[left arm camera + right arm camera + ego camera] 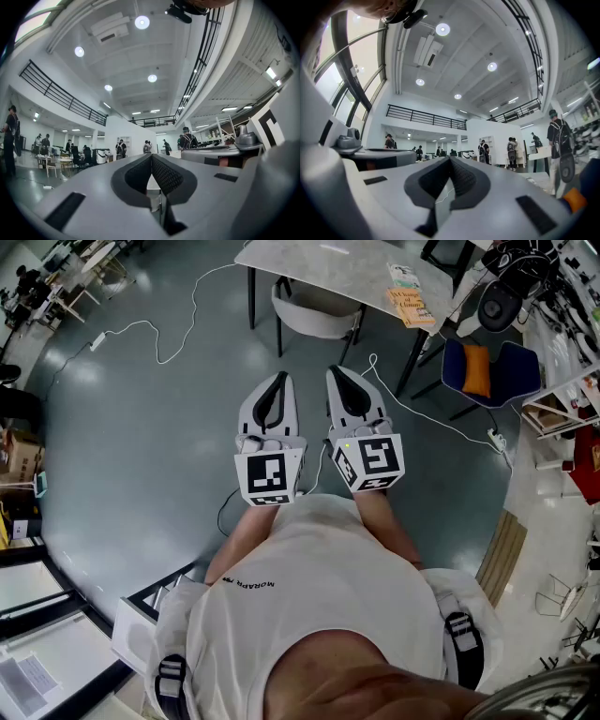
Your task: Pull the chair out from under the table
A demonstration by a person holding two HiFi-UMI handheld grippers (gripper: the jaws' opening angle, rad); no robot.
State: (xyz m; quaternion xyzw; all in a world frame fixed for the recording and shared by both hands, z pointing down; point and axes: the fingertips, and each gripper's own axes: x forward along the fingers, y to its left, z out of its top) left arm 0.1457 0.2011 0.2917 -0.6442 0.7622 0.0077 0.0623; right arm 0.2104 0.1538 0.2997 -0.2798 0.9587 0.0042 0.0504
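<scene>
**A:** Which element is the largest?
**B:** The grey polished floor (141, 446) in the head view. A person in a white T-shirt (309, 615) stands on it.

**A:** And the furniture?
**B:** At the top is a pale stone-patterned table with black legs (309, 263). The grey shell-backed chair (314, 315) sits tucked under its near edge, with the backrest toward the person. Further right, apart from the table, stands a blue armchair with an orange cushion (497, 371).

**A:** The tools?
**B:** The left gripper (279, 379) and right gripper (337, 373) are grey-and-white hand-held units. They are side by side, with their tips toward the chair but short of it, touching nothing. In each gripper view the black ribbed pads (166, 176) meet at the tip. Both pairs of jaws are together with nothing between them.

**A:** Smaller items?
**B:** Two books, one orange and one green-and-white (410, 296), lie at the table's right end. A thin white cable (173, 343) trails over the floor left of the chair.
</scene>
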